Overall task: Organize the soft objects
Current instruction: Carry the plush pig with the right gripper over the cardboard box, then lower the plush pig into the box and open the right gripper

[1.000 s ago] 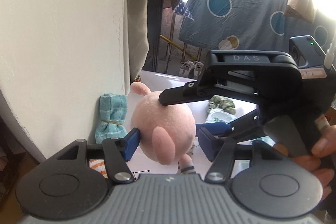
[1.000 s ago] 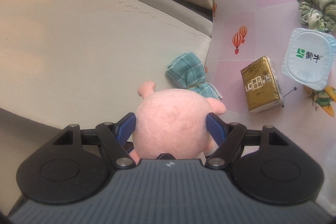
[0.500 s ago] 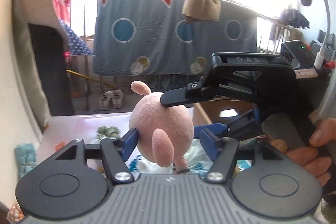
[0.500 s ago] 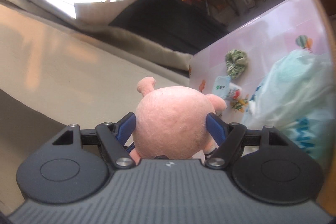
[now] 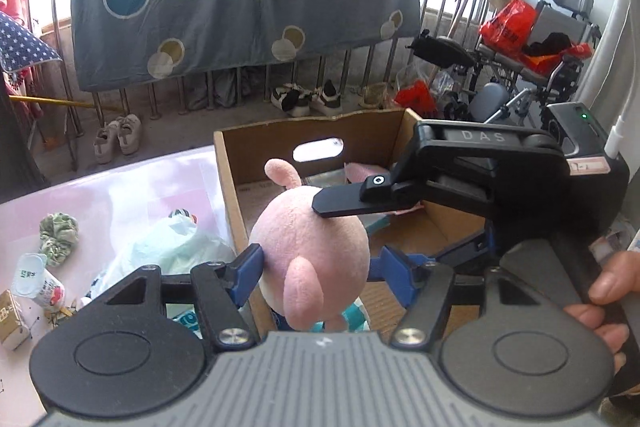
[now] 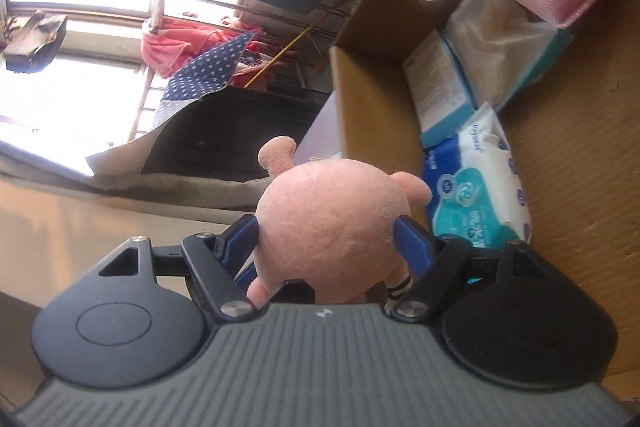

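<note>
Pink plush toy pinched in right jaws over cardboard box holding tissue packs; left jaws spread.

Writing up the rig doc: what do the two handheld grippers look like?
Both match: grey ribbed body, two black round-lobed finger links with silver screws, blue pads. Seen from the left gripper, the right gripper is a black housing embossed DAS, with a green LED, a white label and a white cable. The hand shows no sleeve.

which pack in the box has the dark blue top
The wipes pack nearest the plush pig; the tissue box behind it is light teal and white.
</note>
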Demonstrator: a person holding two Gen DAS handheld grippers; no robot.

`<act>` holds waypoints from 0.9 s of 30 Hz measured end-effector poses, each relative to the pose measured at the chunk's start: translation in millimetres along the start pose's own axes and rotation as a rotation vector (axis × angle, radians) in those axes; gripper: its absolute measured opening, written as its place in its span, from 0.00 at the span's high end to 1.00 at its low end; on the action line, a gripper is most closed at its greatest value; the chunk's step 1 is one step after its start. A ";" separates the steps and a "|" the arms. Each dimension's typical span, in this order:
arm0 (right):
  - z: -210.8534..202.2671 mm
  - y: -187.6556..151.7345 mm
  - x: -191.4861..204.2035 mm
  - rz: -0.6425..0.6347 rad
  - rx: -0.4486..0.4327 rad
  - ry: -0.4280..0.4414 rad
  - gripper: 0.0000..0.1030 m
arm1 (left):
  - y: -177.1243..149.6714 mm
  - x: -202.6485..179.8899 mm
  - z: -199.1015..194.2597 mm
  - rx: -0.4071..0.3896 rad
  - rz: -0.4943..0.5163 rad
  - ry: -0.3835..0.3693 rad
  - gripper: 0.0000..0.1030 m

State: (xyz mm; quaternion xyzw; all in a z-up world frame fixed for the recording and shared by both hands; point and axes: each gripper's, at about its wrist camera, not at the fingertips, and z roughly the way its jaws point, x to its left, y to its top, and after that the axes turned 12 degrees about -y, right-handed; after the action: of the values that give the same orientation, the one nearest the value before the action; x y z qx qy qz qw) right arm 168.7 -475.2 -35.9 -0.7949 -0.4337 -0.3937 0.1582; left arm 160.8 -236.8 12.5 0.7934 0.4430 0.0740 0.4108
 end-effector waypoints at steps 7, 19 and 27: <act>44.3 16.2 -29.4 0.066 0.042 -0.091 0.26 | -8.3 -10.2 40.4 0.082 0.054 0.060 0.36; -6.6 22.6 -29.4 0.008 -0.138 -0.213 0.26 | 8.6 -32.2 41.2 0.018 0.014 -0.134 0.28; -41.3 17.7 -39.6 0.006 -0.216 -0.253 0.24 | 8.1 -48.7 23.4 -0.041 0.056 -0.185 0.21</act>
State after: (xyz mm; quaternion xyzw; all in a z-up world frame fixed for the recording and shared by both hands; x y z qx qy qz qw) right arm 150.5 -532.1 -38.1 -0.8518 -0.4029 -0.3343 0.0173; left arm 148.2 -289.9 15.1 0.8003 0.3793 0.0210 0.4639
